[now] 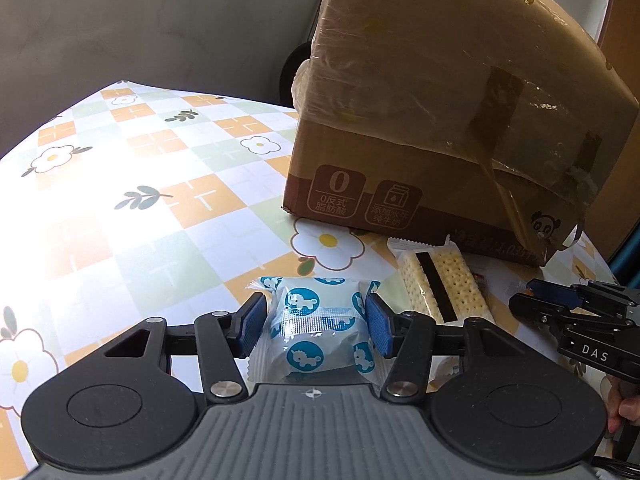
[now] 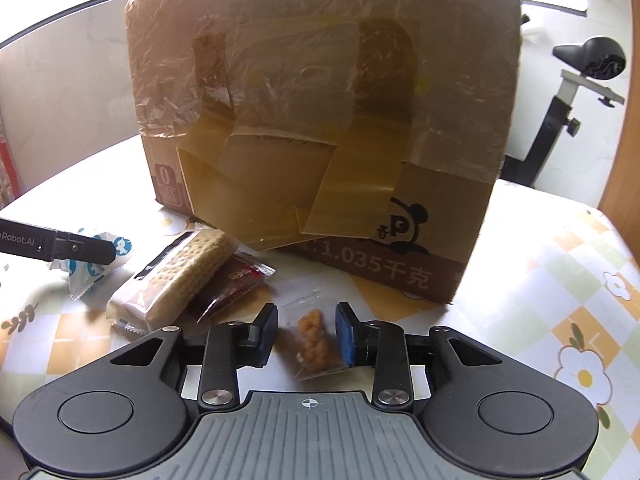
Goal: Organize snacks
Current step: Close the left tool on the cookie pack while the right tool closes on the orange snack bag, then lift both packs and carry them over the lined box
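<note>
**Two grippers work a spread of snacks beside a taped carton**

The left hand-held gripper (image 1: pixel 316 320) is clamped on a white snack packet printed with blue unicorn circles (image 1: pixel 320 324), its blue pads (image 1: pixel 252 322) pressing the wrapper from both sides just above the flower-patterned worktop (image 1: pixel 140 208). To the right of that packet lies a clear-wrapped cracker sandwich pack (image 1: pixel 440 284), its far end close to the base of a large cardboard box (image 1: pixel 440 120) bound in brown tape and plastic film. The right hand-held gripper (image 2: pixel 306 334) stands over a small clear bag holding an orange-brown fried snack (image 2: pixel 314 342); its right pad touches the bag's edge, the left one sits just off the plastic, and whether the bag is truly gripped cannot be told. Left of it in the right wrist view a dark red sachet (image 2: pixel 232 288) rests partly under the cracker pack. An exercise bike saddle (image 2: pixel 600 56) shows far right behind the worktop
</note>
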### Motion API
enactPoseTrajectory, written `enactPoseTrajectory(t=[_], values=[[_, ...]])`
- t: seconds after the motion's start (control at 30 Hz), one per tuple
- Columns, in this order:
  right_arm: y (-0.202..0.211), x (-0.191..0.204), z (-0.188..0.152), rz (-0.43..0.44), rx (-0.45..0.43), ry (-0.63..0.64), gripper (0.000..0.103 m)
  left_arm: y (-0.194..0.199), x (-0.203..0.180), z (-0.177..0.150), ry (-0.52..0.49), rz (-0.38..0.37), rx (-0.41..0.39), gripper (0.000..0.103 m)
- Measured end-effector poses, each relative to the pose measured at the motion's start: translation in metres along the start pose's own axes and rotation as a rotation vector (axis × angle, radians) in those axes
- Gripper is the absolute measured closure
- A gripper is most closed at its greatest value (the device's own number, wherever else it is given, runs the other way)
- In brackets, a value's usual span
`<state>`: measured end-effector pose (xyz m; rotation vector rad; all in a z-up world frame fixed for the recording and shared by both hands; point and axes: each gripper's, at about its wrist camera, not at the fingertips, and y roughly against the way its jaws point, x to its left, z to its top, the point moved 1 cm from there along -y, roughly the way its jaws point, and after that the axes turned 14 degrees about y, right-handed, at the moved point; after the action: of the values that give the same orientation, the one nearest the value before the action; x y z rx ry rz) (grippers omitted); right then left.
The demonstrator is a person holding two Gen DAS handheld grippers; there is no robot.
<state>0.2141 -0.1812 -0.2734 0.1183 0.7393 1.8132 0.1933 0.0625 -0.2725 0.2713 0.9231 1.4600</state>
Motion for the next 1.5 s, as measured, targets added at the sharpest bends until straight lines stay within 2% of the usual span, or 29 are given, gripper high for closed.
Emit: enactPoseTrajectory(t=[0.2,0.53,0.83,1.07,1.33,1.5], values=[[0.004,-0.001,-0.001,0.010,-0.011,0.006,0.074,0.000,-0.001,0.000,0.001,0.002,-0.001,0.046],[-0.003,-0.004,0.000,0.038,0.022,0.003,0.085,0.000,0.000,0.000,-0.001,0.000,-0.003,0.046],[-0.002,-0.004,-0.001,0.041,0.021,-0.003,0.085,0.001,0.001,0.000,-0.005,-0.003,-0.005,0.046],[0.007,-0.006,0.001,0.048,-0.014,-0.014,0.087,0.006,0.003,0.005,0.000,-0.007,-0.002,0.051],[0.053,-0.022,-0.004,0.027,-0.061,-0.072,0.087,0.035,0.006,0.016,-0.020,-0.026,-0.072,0.052],[0.093,-0.042,0.011,-0.016,-0.162,-0.119,0.087,0.065,-0.002,0.036,-0.036,-0.068,-0.172,0.052]])
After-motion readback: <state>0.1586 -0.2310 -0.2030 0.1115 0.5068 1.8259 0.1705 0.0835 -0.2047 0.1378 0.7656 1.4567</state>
